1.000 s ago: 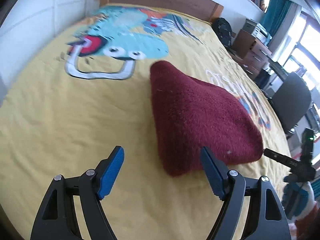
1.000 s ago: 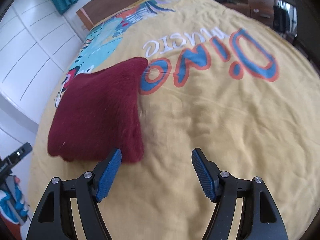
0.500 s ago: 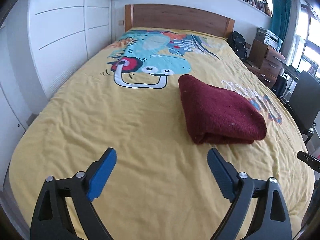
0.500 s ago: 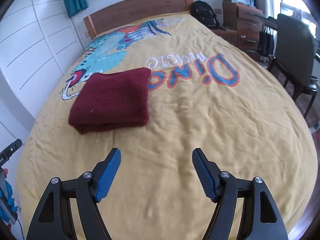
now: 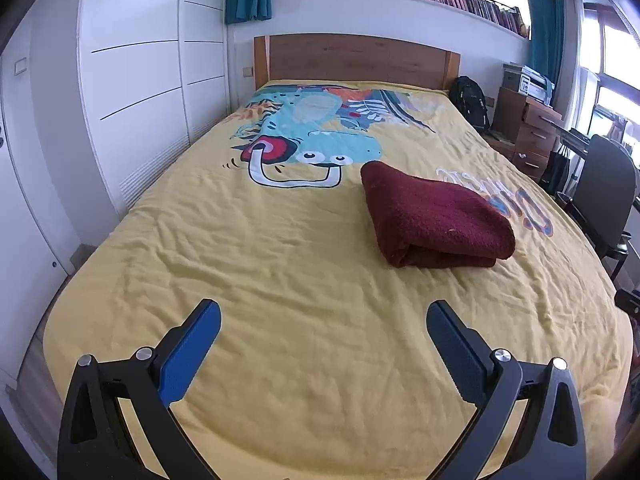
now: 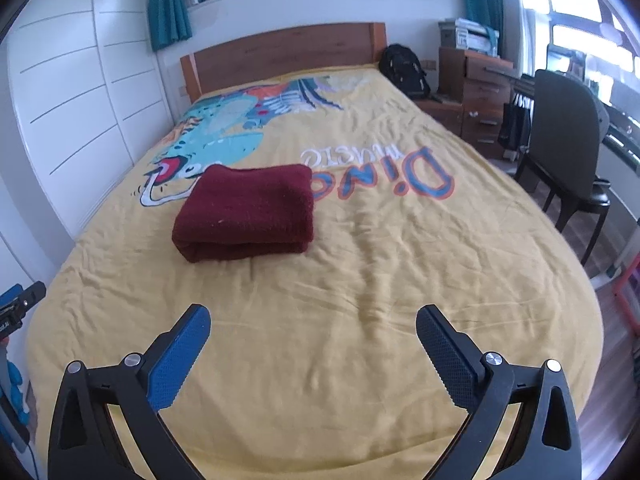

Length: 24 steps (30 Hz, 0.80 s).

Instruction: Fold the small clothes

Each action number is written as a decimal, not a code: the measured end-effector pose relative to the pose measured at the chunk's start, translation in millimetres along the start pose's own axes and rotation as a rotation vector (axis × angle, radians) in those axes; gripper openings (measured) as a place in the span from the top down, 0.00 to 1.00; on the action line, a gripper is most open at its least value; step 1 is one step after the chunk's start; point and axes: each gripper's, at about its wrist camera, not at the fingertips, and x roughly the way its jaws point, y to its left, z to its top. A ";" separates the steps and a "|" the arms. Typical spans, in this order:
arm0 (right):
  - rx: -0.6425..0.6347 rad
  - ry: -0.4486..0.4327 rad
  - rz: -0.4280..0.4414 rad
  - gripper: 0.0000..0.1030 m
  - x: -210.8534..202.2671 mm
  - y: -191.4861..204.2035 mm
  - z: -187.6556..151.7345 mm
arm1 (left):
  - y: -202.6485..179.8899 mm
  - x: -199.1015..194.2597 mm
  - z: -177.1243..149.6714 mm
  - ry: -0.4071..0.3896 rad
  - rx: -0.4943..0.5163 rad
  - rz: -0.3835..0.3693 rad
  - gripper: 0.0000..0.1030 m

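A dark red knitted garment (image 5: 434, 218) lies folded into a thick rectangle on the yellow bedspread (image 5: 280, 280); the right wrist view shows the same garment (image 6: 248, 212) left of centre. My left gripper (image 5: 323, 316) hangs above the near part of the bed, well short of the garment, its jaws opening wide with nothing between them. My right gripper (image 6: 313, 320) is likewise back from the garment, its jaws opening wide and holding nothing. Both blue-padded fingers (image 5: 188, 354) (image 6: 176, 364) are free of cloth.
White wardrobe doors (image 5: 136, 92) run along the bed's left side. A wooden headboard (image 5: 356, 60) stands at the far end. A black backpack (image 6: 404, 70), wooden drawers (image 6: 480, 96) and a black chair (image 6: 568, 148) stand on the right. A black mount (image 6: 20, 304) juts in at the left edge.
Both grippers have pulled back and risen away from the folded garment, and their jaws have spread wider. The garment stays folded on the bed.
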 end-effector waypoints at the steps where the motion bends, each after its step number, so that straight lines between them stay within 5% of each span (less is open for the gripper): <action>1: 0.002 -0.008 0.001 0.00 -4.4 -0.5 -1.2 | 0.6 -2.0 -2.0 -0.003 -0.001 0.000 0.01; 24: 0.028 -0.134 -0.067 0.00 -62.2 -20.6 -29.9 | -5.0 -64.0 -13.2 -0.119 0.006 0.043 0.01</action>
